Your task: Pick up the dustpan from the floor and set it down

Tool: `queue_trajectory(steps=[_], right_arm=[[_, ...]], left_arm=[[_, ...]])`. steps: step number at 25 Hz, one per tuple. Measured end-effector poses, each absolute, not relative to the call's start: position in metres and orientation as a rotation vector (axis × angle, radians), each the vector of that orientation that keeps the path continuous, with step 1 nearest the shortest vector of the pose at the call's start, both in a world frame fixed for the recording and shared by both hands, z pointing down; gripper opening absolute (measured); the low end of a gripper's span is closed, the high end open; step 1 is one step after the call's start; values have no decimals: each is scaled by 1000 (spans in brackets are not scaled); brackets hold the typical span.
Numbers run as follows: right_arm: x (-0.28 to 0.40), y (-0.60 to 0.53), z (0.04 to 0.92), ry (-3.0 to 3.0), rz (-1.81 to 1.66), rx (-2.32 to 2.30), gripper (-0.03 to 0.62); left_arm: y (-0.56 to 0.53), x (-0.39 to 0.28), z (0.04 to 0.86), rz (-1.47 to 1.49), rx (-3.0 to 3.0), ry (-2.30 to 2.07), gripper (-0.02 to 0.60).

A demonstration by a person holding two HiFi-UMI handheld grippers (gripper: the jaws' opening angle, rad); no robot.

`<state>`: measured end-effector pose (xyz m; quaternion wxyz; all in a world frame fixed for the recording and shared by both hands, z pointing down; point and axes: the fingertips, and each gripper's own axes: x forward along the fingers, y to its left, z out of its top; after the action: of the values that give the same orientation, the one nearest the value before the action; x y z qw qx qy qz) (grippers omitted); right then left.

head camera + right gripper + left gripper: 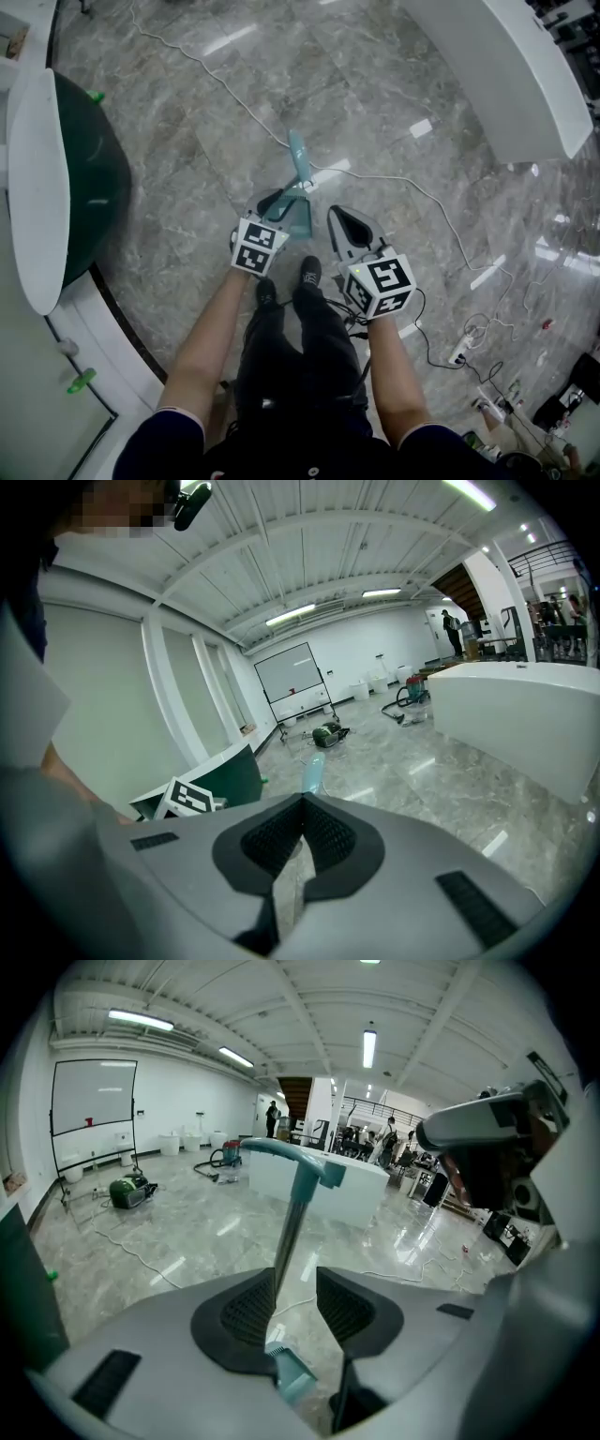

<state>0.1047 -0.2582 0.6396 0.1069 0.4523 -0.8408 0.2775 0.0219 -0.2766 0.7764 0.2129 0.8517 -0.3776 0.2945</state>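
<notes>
The left claw (295,1283) hangs low with its jaws part way apart. The dustpan (298,1206) stands on the floor (375,112) with its thin pole between the jaws, against one pad and with a gap to the other. This looks like the grasp step, so next it should close squarely on the pole, then lift. The right claw (302,803), just beside it, is closed and empty.
</notes>
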Motion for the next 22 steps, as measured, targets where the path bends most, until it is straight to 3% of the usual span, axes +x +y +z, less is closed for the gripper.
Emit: queue_trajectory(steps=[6, 15, 19, 22], right_arm=[[93, -246, 630, -2449, 795, 1337, 5], [55, -216, 567, -2517, 712, 1308, 5], [39, -201, 524, -2556, 632, 1312, 5], [31, -189, 493, -2579, 556, 1323, 5]], left_arm=[[-219, 4, 744, 700, 2305, -970, 106], [-187, -10, 619, 450, 2409, -998, 103], [-184, -16, 554, 374, 2494, -1030, 21], [-177, -21, 509, 309, 2550, -1044, 14]])
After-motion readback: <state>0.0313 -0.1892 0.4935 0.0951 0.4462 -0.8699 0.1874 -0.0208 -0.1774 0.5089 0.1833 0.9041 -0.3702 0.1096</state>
